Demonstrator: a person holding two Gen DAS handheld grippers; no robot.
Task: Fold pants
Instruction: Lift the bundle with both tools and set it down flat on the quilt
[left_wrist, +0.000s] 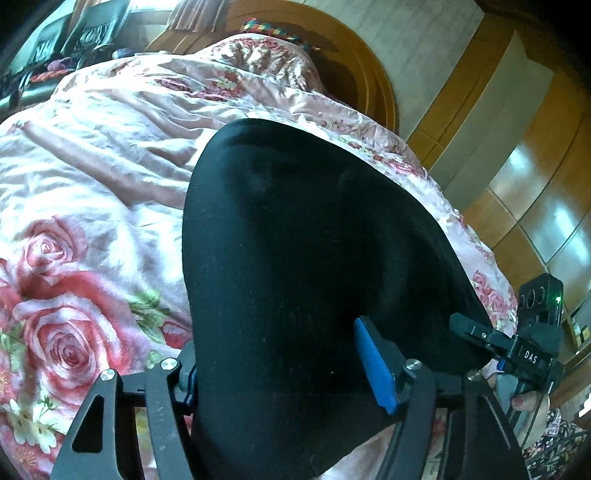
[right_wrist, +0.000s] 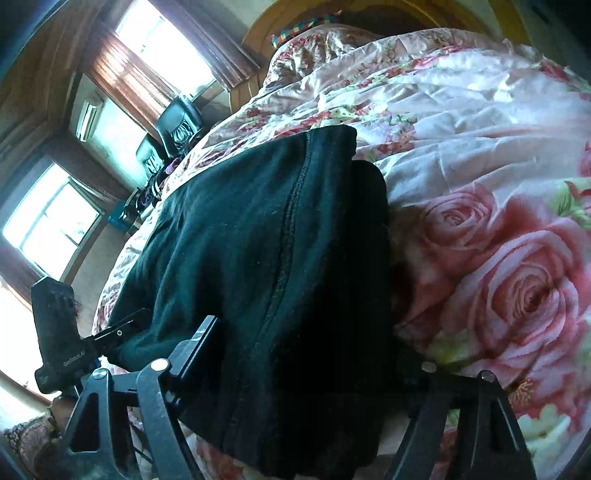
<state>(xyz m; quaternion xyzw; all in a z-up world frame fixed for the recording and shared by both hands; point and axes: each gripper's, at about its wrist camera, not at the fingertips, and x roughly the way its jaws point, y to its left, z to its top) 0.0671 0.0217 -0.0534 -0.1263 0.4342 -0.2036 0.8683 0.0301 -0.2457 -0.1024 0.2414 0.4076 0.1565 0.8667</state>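
Both the left gripper (left_wrist: 291, 373) and right gripper (right_wrist: 295, 369) straddle the folded black pants (left_wrist: 314, 240) on the bed (left_wrist: 92, 184); whether the fingers grasp it I cannot tell. Next seems the final fold.

black pants (left_wrist: 295, 240), folded in layers, seam showing, lying on floral bedspread (left_wrist: 92, 166)

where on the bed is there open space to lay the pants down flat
Bare floral quilt lies left of the black pants in the left wrist view, and right of them in the right wrist view. The near edge is crowded by both grippers.
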